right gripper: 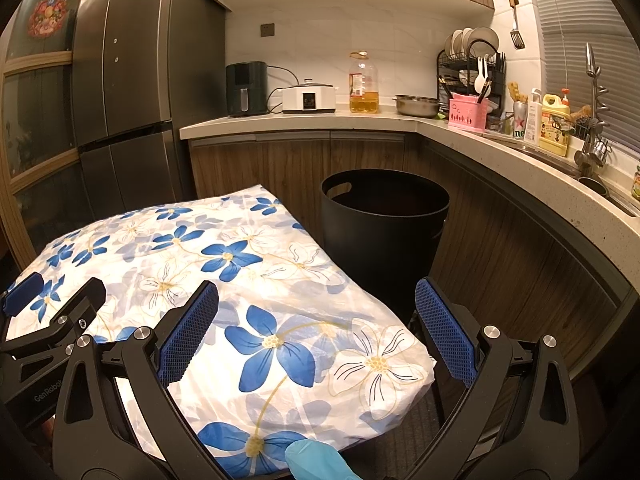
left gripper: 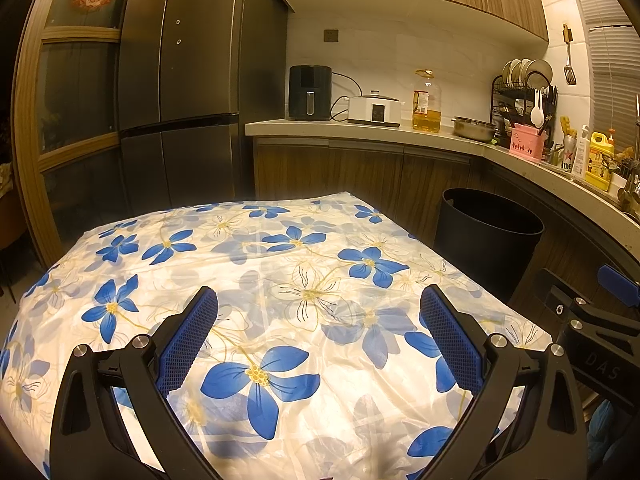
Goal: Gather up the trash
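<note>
A table under a white cloth with blue flowers (left gripper: 280,280) (right gripper: 192,264) fills the foreground; I see no trash lying on it. A black round bin (left gripper: 486,236) (right gripper: 382,232) stands on the floor beside the table's right edge, its inside dark. My left gripper (left gripper: 318,312) hovers open over the cloth with nothing between its fingers. My right gripper (right gripper: 316,308) is open above the table's near right corner, also with nothing in it. In the left wrist view the right gripper (left gripper: 616,292) shows at the right edge. A blue-gloved finger (right gripper: 316,460) shows at the bottom.
A kitchen counter (right gripper: 304,120) curves along the back and right, carrying an air fryer (left gripper: 310,92), a white cooker (left gripper: 374,110), an oil bottle (right gripper: 363,88), a steel bowl (right gripper: 418,106), a dish rack (right gripper: 472,68) and a sink (right gripper: 592,184). A dark fridge (left gripper: 180,80) stands at back left.
</note>
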